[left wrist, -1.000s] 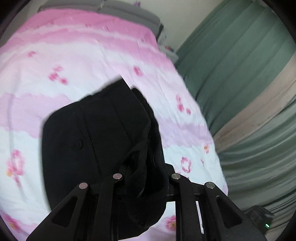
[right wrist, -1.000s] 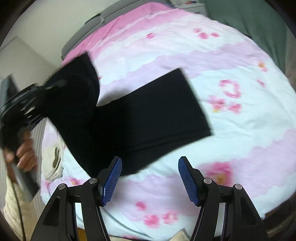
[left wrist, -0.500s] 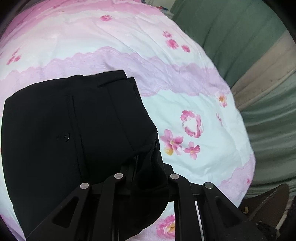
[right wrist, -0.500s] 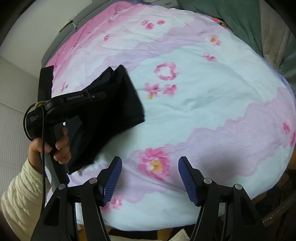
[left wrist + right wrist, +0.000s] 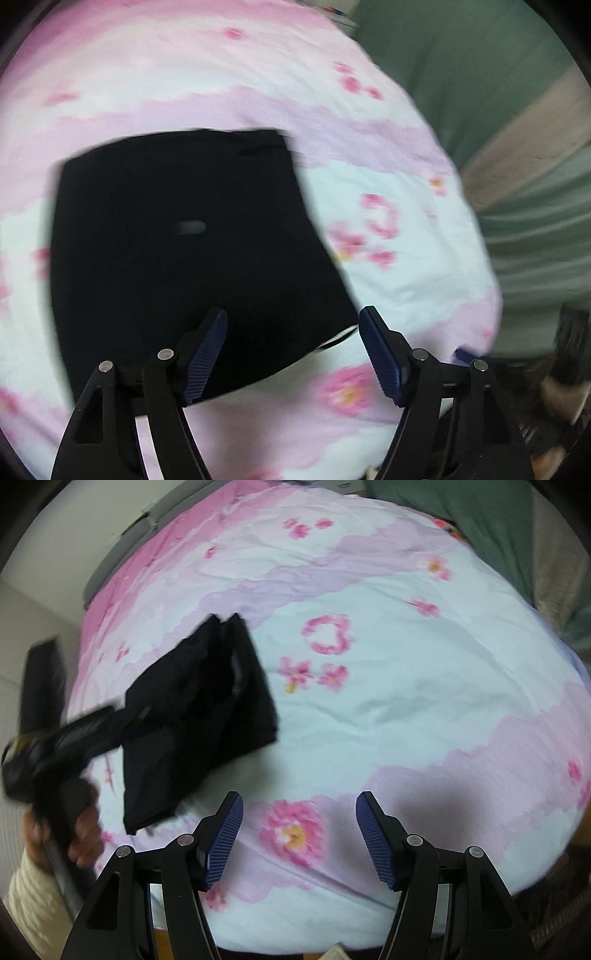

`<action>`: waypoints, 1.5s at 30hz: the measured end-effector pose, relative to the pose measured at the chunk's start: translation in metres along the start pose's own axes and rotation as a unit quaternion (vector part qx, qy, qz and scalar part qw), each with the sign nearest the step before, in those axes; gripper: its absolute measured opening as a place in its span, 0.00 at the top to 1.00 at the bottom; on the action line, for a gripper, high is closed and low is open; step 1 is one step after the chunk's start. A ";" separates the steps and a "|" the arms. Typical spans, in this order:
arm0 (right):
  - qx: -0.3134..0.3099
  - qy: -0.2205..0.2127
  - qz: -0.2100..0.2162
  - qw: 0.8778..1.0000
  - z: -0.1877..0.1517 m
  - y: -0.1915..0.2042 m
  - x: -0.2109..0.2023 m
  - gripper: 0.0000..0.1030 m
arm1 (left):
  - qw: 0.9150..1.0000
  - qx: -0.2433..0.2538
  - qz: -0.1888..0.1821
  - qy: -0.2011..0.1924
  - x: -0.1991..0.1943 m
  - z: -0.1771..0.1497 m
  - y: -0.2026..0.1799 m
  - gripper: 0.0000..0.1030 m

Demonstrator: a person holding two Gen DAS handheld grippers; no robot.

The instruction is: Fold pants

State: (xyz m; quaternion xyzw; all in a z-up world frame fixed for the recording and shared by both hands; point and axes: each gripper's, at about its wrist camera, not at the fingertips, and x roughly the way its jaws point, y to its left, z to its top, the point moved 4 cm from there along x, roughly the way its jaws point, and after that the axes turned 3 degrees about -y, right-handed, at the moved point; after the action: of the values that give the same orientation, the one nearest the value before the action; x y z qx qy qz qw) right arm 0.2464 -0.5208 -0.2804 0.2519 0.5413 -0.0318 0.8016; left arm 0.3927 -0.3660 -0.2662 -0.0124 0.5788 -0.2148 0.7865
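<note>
Pants (image 5: 184,251): black, folded into a compact block, lying flat on the bed (image 5: 388,302); one small pale button or mark shows near the middle, blurred. In the left wrist view the block fills the centre and the 9 o'clock side of the frame; in the right wrist view it sits at 10 o'clock (image 5: 207,709), layered edges showing along its far end. Left hand-held gripper (image 5: 291,350): released, blue-padded fingers (image 5: 207,354) spread wide, nothing between them; the left finger overlaps the pants' near edge in view, contact not discernible; the right finger stands over bare cover. Seen from the right wrist view, its body (image 5: 66,738) lies at 9 o'clock, blurred, overlapping the pants' near side, gripped by a hand (image 5: 74,830) in a cream sleeve. Right hand-held gripper (image 5: 299,834): released, fingers wide apart, empty, over the bed's floral cover, well apart from the pants at 6 o'clock. Bed: pink, lilac and white banded cover with pink flowers. Curtain (image 5: 498,92): green with a beige band, at 2 o'clock beyond the bed.
</note>
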 end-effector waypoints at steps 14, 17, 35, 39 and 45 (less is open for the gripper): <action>-0.081 0.022 0.065 0.994 0.061 0.075 0.091 0.38 | 0.990 -0.091 0.108 0.016 -0.016 -0.017 0.067 0.25; -0.085 0.044 0.066 0.993 0.066 0.078 0.114 0.41 | 0.991 -0.081 0.100 0.020 -0.017 -0.025 0.063 0.25; -0.143 0.007 -0.015 0.990 0.076 0.094 0.112 0.89 | 0.993 -0.079 0.090 0.019 -0.010 -0.020 0.055 0.25; -0.145 0.027 -0.015 0.989 0.077 0.082 0.123 0.89 | 0.993 -0.071 0.094 0.020 -0.010 -0.018 0.055 0.25; -0.115 0.053 -0.057 0.990 0.065 0.053 0.136 0.63 | 0.988 -0.087 0.122 0.027 -0.011 -0.029 0.073 0.23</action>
State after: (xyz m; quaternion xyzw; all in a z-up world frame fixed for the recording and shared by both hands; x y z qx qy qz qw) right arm 0.3750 -0.4735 -0.3626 0.1288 0.5965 -0.0015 0.7922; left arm 0.3875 -0.2888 -0.2855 -0.0037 0.6138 -0.0664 0.7866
